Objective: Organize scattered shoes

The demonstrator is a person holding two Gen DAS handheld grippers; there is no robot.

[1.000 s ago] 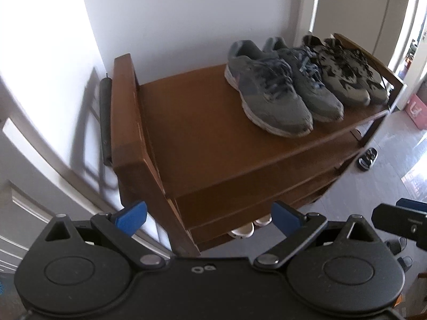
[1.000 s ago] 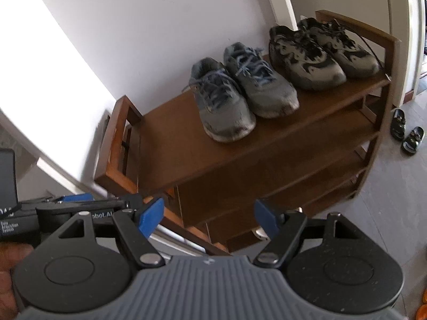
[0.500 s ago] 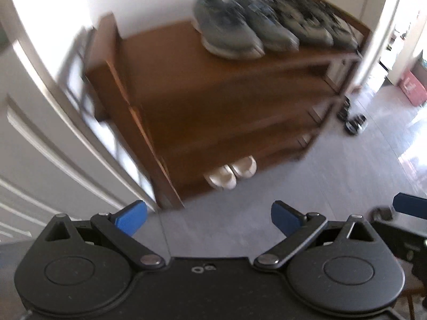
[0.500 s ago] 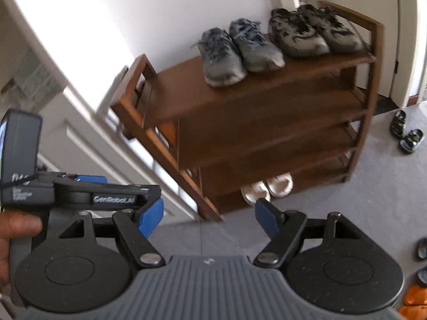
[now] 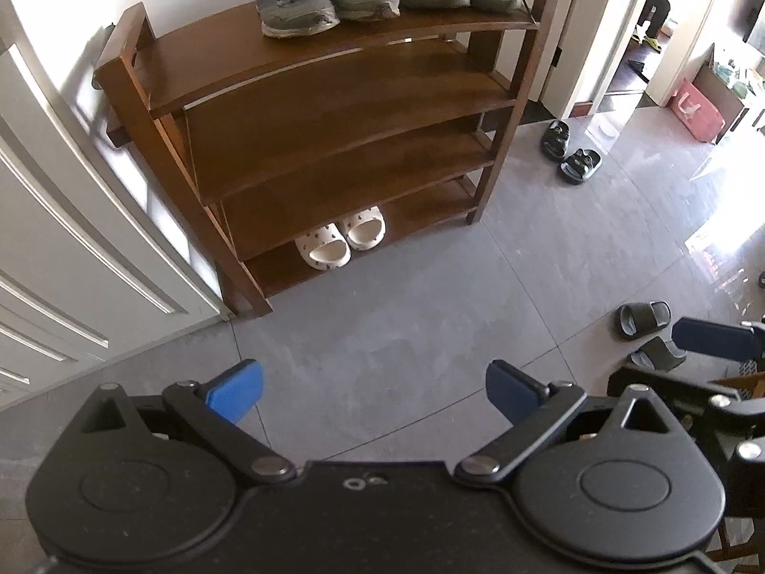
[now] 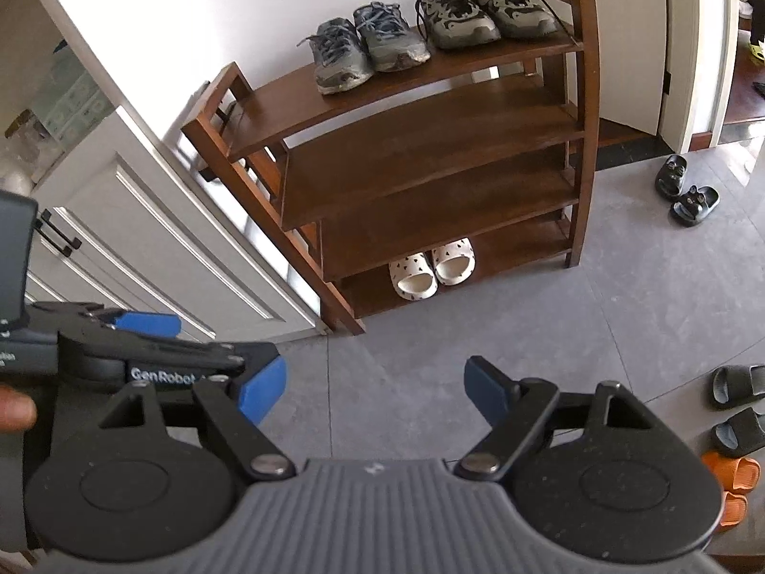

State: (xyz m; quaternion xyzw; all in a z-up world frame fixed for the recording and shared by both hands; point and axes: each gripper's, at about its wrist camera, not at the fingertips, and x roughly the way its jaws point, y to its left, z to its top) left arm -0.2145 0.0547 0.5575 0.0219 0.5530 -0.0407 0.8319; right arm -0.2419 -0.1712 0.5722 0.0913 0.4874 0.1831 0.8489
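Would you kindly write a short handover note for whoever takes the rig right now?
Left claw: open, empty. Right claw: open, empty.
Shoe rack: two sneaker pairs on top, blue-grey sneakers and grey-black sneakers; white slippers on the bottom shelf; middle shelves bare.
Left on the floor: small black sandals right of the rack, dark slides and orange slides near the right claw.

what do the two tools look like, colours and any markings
Both are matte black with two round discs and linkage arms ending in blue pads. The left tool has a smooth black body; its side, seen from the right wrist, carries white "GenRobot" lettering. The right tool has a ribbed grey centre.
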